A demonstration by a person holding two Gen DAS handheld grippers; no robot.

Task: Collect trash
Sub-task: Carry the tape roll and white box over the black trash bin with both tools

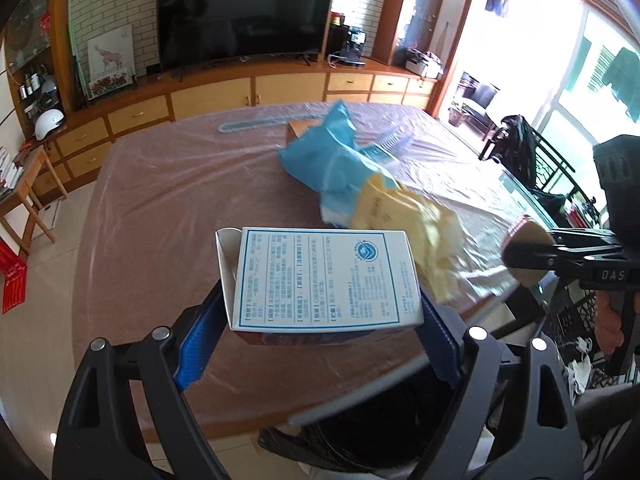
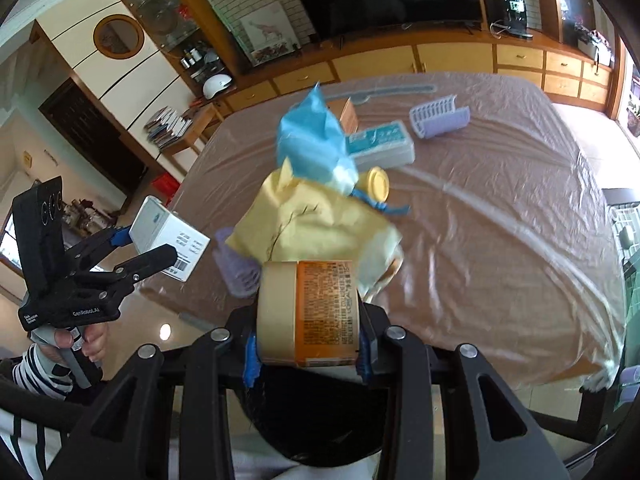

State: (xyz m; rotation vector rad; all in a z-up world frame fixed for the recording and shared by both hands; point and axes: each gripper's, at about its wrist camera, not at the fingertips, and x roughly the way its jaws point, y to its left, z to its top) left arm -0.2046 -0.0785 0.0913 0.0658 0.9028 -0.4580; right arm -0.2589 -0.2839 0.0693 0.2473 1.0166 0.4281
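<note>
My left gripper [image 1: 320, 312] is shut on a white carton with blue print [image 1: 326, 278], held above the table's near edge and over a black bin bag [image 1: 360, 432]. The carton also shows in the right wrist view [image 2: 168, 236]. My right gripper [image 2: 306, 350] is shut on an orange-labelled tub with a beige lid [image 2: 310, 312], also above the black bag [image 2: 320, 412]. It shows from the side in the left wrist view [image 1: 528, 256]. A crumpled yellow wrapper [image 2: 320, 228] and a blue wrapper [image 2: 312, 144] lie on the table beyond both grippers.
The table [image 2: 500, 208] has a clear plastic cover. On it lie a teal-labelled box [image 2: 380, 144], a lavender ribbed tray [image 2: 440, 116], a yellow lid [image 2: 378, 184], a small brown box [image 2: 348, 114] and a lavender piece [image 2: 236, 268]. A TV cabinet [image 1: 248, 92] stands behind.
</note>
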